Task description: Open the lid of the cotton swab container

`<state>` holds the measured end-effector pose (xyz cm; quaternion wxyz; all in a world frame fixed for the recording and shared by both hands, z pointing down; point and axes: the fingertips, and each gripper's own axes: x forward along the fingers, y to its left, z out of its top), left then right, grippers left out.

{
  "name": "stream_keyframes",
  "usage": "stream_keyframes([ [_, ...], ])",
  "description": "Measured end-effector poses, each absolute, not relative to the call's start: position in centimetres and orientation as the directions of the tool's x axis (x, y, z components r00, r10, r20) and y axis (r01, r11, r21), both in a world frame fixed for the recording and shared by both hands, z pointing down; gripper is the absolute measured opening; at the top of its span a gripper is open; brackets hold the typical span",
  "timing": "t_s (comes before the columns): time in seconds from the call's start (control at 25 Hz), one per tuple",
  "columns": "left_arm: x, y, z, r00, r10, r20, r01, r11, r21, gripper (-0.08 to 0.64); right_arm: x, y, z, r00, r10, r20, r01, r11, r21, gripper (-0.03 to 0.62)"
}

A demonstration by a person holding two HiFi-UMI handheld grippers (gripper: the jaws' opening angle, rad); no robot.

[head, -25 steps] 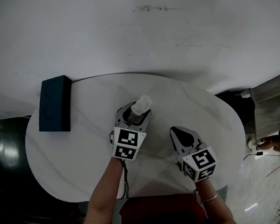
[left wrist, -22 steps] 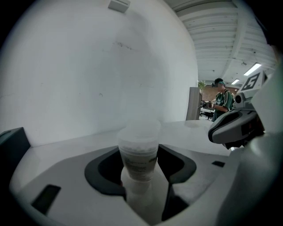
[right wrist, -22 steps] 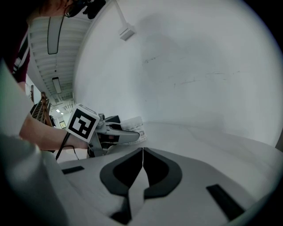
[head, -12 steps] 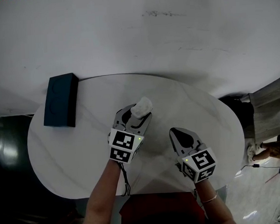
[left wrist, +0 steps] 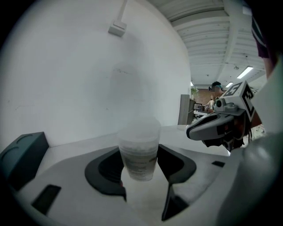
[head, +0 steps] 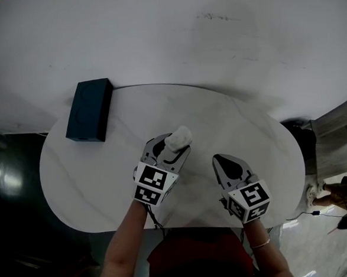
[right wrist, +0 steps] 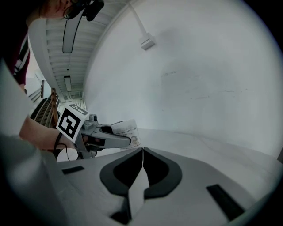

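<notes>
White-and-black left hand-held gripper point(head: 169, 148), jaws closed on the translucent cotton swab container point(left wrist: 139, 150), one dark pad against each side of its body. The container stood nearly upright between the pads and projected past the jaw tips toward the wall point(head: 154, 35). Its lid point(left wrist: 139, 130) sat in place on top (a slightly wider, frosted cap). Printed lettering on the container's lower half was too blurred to read. Whether its base touched the surface point(head: 93, 176) could not be told from any view.

Right hand-held gripper point(right wrist: 142, 152), jaws brought fully together with only a thin seam between the pads and nothing held. It hovered over the near right part of the surface, just beside the left hand-held gripper but apart from it, and pointed the same way. In the right gripper view the container appeared to the left of its jaw tips, gripped in the other tool. Each gripper carried its cube of square markers at the rear, and a bare forearm led back from each to the lower frame edge.

Pale, faintly veined and oval, the surface stood against the plain white wall. One dark blue box point(head: 90, 110) lay at its far left edge, close to the wall and well apart from both grippers.
</notes>
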<state>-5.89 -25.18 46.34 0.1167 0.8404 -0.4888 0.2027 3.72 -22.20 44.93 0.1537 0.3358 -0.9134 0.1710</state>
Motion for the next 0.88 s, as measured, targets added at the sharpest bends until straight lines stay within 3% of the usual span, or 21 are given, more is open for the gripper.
stream_keyframes([
  [0.88, -5.7, -12.4, 44.6, 0.501, -0.742, 0.445, -0.832, -0.555, 0.010, 0.242, 1.4, -11.8, 41.4, -0.794, -0.507, 0.336, -0.580, 0.797, -0.168, 0.015],
])
